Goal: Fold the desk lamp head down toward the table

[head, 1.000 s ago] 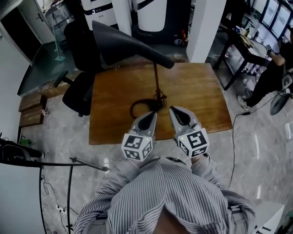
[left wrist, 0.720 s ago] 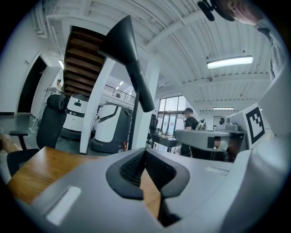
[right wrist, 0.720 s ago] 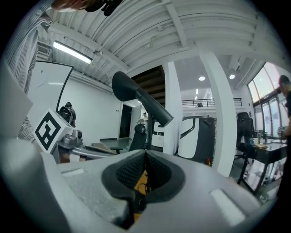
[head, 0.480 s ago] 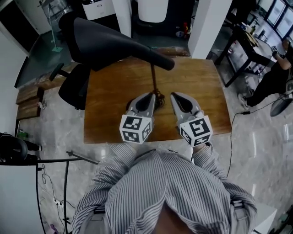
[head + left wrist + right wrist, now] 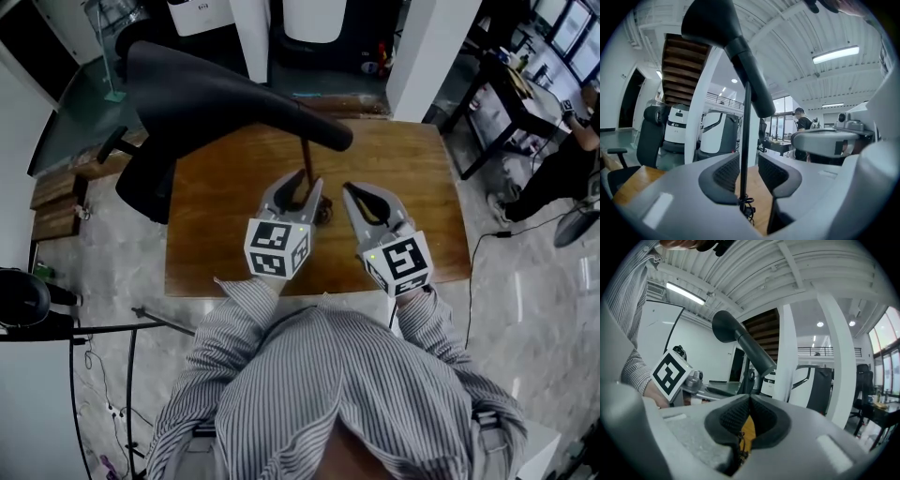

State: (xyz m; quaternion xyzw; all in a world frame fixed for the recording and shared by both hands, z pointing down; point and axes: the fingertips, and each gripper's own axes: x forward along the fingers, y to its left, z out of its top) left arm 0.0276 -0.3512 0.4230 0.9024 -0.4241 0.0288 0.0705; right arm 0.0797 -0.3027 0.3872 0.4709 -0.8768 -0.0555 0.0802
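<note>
Left grey gripper [image 5: 302,190] moved forward to black desk lamp's thin pole [image 5: 746,122], jaws opening around it, right grey gripper [image 5: 352,193] forward too

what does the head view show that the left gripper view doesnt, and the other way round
Only the head view: the whole wooden table, the pale floor around it and the person's striped shirt.
Only the left gripper view: the left gripper up close, jaws opening with the thin lamp stem between its pads, plus a ceiling light.
Both: the dark lamp head raised above the table, the stem, and the black office chair.
</note>
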